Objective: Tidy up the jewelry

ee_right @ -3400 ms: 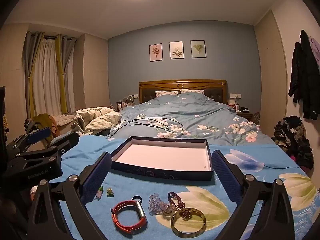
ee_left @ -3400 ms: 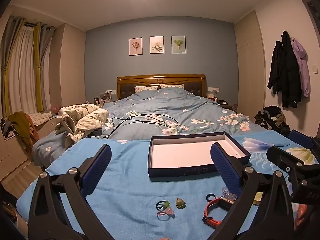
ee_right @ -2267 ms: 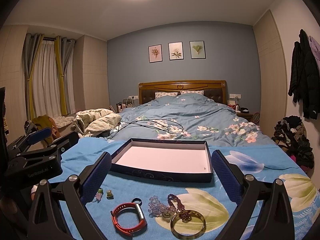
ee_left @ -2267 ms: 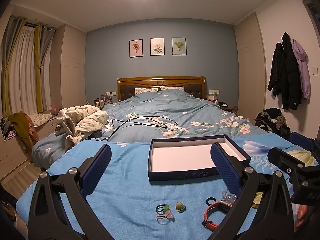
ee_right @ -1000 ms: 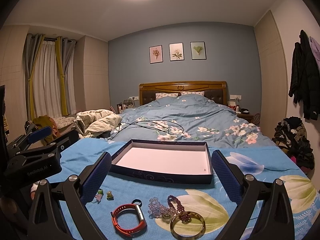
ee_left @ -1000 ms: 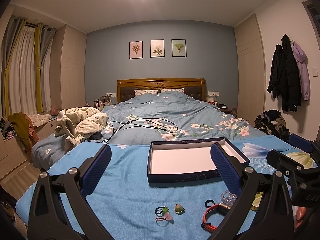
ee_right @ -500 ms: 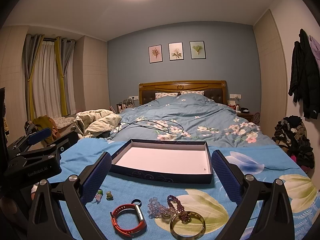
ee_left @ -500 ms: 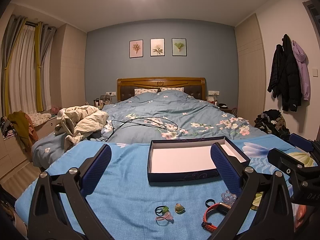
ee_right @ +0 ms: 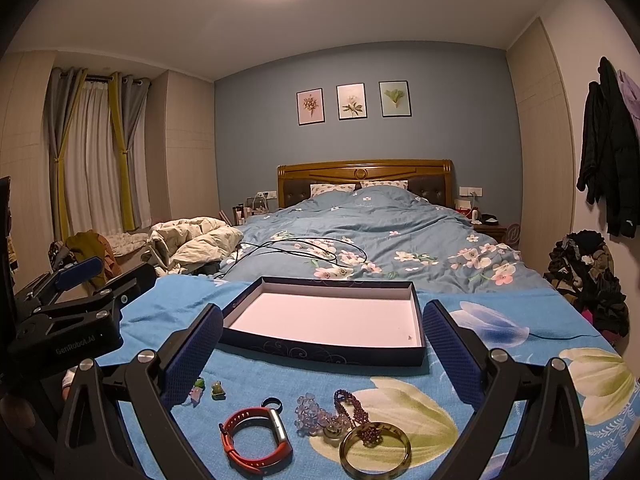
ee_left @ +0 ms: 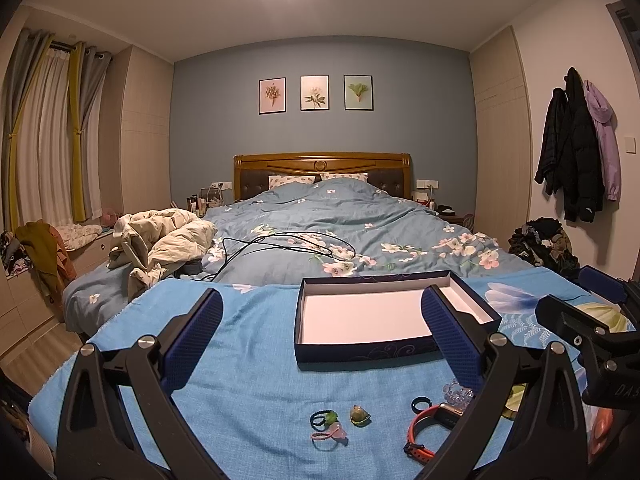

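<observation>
A: What's laid out?

B: One navy tray (ee_right: 322, 350), bare inside, on the blue cloth (ee_left: 248, 364). Before it: one orange band (ee_right: 256, 442), one gold bangle (ee_right: 375, 451), one dark ring (ee_right: 272, 403), one purple bead strand (ee_right: 347, 400), a clear bead cluster (ee_right: 310, 420), three small charms (ee_left: 336, 424).

A: Grippers?

B: Left gripper (ee_left: 322, 344) and right gripper (ee_right: 322, 350) both spread wide, holding nothing.

A: Any writing?

B: "GenRobot.AI" on the left gripper's body. Three framed prints (ee_right: 352, 102) hang above the bed (ee_right: 368, 236).

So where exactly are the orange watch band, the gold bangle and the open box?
orange watch band (ee_right: 256, 440): right wrist view, on its lower strap.
gold bangle (ee_right: 375, 467): right wrist view, on its near rim.
open box (ee_right: 320, 350): right wrist view, on its dark front wall.
</observation>
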`<state>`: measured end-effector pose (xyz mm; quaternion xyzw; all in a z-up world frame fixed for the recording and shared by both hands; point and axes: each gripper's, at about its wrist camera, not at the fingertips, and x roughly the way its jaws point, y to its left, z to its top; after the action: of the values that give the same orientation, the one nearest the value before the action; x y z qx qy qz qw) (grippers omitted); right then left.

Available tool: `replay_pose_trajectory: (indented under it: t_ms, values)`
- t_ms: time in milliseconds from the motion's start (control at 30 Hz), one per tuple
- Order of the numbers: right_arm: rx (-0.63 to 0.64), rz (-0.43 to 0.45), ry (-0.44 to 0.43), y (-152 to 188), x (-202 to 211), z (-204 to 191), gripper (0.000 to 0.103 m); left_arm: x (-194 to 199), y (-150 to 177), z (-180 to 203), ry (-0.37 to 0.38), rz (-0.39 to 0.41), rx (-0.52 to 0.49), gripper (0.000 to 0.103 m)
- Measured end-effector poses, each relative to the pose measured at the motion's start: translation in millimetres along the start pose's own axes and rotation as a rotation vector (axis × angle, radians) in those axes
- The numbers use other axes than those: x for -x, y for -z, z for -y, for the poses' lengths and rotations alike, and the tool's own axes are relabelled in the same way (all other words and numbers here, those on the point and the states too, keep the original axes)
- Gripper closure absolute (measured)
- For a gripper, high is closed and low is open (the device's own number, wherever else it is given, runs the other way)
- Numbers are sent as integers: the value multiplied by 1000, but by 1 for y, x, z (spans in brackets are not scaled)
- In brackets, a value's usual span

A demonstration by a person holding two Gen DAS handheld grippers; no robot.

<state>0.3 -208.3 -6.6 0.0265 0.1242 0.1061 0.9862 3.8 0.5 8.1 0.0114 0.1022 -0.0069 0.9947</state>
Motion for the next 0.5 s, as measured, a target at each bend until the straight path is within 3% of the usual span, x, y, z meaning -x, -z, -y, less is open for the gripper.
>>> replay_pose_trajectory:
  t_ms: [500]
  values:
    - [-2, -10, 2, 1, 1, -1, 7, -6, 6, 1, 9, -11, -7, 5]
